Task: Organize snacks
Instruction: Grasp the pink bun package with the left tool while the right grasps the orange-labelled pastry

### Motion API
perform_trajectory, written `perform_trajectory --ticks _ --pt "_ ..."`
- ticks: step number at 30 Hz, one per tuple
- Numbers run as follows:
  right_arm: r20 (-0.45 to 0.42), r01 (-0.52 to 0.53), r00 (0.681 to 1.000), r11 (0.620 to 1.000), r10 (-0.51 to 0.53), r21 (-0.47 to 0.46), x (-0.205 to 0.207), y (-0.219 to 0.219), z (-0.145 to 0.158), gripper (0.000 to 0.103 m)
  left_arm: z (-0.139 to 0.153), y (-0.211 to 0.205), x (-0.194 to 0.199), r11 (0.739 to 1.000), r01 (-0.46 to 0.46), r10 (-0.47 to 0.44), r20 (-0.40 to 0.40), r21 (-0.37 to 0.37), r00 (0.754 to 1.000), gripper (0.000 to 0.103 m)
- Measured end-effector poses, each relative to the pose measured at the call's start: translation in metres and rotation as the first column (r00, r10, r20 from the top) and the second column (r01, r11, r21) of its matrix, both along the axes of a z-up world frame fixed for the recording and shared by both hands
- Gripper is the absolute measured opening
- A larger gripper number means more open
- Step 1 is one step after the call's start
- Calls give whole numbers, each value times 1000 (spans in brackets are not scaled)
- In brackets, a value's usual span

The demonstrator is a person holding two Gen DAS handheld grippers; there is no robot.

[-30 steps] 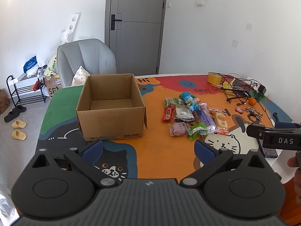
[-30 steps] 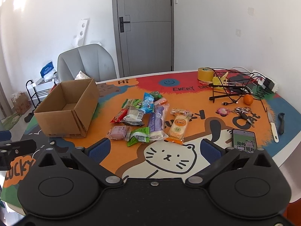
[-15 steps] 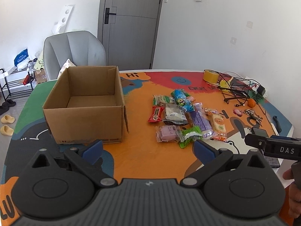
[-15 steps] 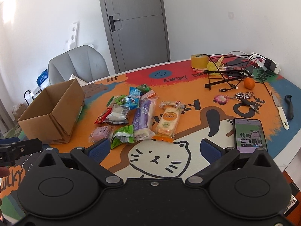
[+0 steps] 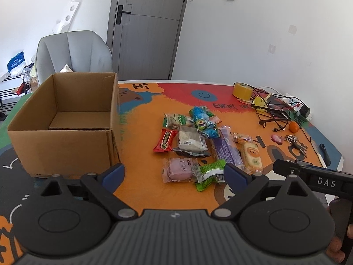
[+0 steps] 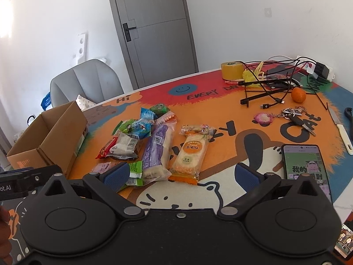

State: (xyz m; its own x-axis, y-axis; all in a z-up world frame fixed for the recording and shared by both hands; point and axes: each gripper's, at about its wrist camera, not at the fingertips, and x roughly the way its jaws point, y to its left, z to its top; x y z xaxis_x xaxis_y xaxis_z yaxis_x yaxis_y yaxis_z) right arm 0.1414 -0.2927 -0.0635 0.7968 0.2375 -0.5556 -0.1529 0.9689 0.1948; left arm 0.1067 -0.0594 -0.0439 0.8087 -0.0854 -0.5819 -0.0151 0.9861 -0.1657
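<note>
Holding both the left hand-held gripper [image 5: 174, 174] and right hand-held gripper [image 6: 181, 173] spread and empty, the left's jaws just narrowing slightly, we hover before the snack pile [image 5: 198, 139], with the cardboard box [image 5: 64, 132] waiting left of it.

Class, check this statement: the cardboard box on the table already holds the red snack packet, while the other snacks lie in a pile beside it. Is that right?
Not quite. The cardboard box holds nothing: the left wrist view shows its bare floor. The red snack packet lies on the table with the other snacks, at the side of the pile nearest the box.
</note>
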Motion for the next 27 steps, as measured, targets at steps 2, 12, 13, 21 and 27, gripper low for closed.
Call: perform_trajectory --ticks 2,12,13,21,27 --pt "-6 -4 1000 1000 4 14 6 0 -4 103 -5 -4 7 1000 -1 1 -7 -1 1000 91" --pt "-59 -28 998 1000 28 0 37 6 -26 83 -32 -15 42 999 -32 32 -60 1 998 76" --pt "-63 -31 998 1000 31 5 41 5 -28 82 -34 -16 45 999 -35 35 -66 5 997 75" --pt "-95 -26 995 999 24 -18 69 6 -37 80 -46 -18 66 998 -57 57 -102 -3 993 72" --pt "-128 -7 992 1000 3 -28 85 10 -44 76 -57 -20 81 997 -76 76 -135 9 988 70"
